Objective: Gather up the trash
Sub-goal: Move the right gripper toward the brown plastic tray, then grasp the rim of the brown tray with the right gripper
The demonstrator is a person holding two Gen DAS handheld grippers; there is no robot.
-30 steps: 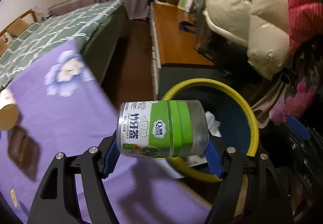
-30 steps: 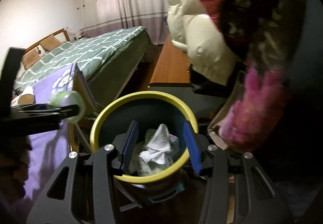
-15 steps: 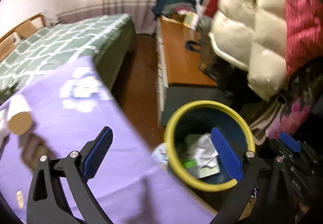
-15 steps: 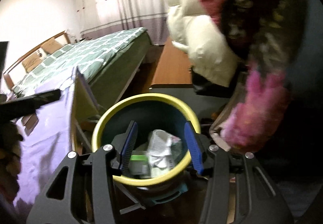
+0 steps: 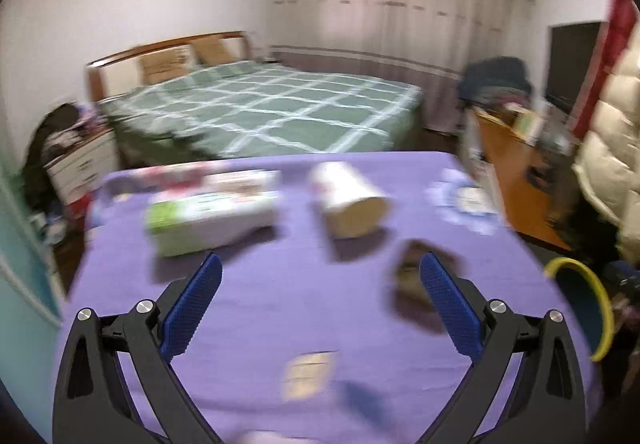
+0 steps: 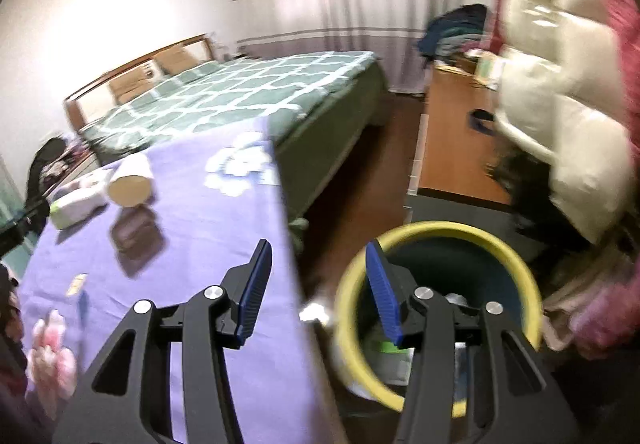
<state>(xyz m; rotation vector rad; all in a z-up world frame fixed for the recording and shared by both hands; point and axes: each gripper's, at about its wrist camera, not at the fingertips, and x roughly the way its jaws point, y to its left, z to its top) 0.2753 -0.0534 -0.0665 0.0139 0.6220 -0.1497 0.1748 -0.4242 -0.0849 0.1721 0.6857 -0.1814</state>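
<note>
My left gripper [image 5: 318, 272] is open and empty above the purple tablecloth [image 5: 280, 304]. Ahead of it lie a paper cup on its side [image 5: 348, 199], a white and green tissue pack [image 5: 212, 211], a dark brown wrapper [image 5: 412, 276] and a small tan scrap [image 5: 306, 374]. The yellow-rimmed bin [image 5: 596, 308] is at the far right. My right gripper [image 6: 318, 264] is open and empty, over the gap between the table edge and the bin [image 6: 516, 264]. Trash, including the green-labelled jar [image 6: 394, 350], lies inside. The cup [image 6: 130, 185], tissue pack [image 6: 76, 207] and wrapper [image 6: 136, 234] also show there.
A green checked bed [image 5: 280, 107] stands behind the table. A wooden bench [image 6: 456, 147] runs along the right, with padded coats [image 6: 560, 83] hanging over it. A white bedside drawer unit [image 5: 80, 167] is at the left. A pink flower print [image 6: 52, 360] marks the cloth's near corner.
My left gripper opened and let the green-labelled jar fall into the bin, then swung left to face the table. My right gripper turned left, away from the bin's centre.
</note>
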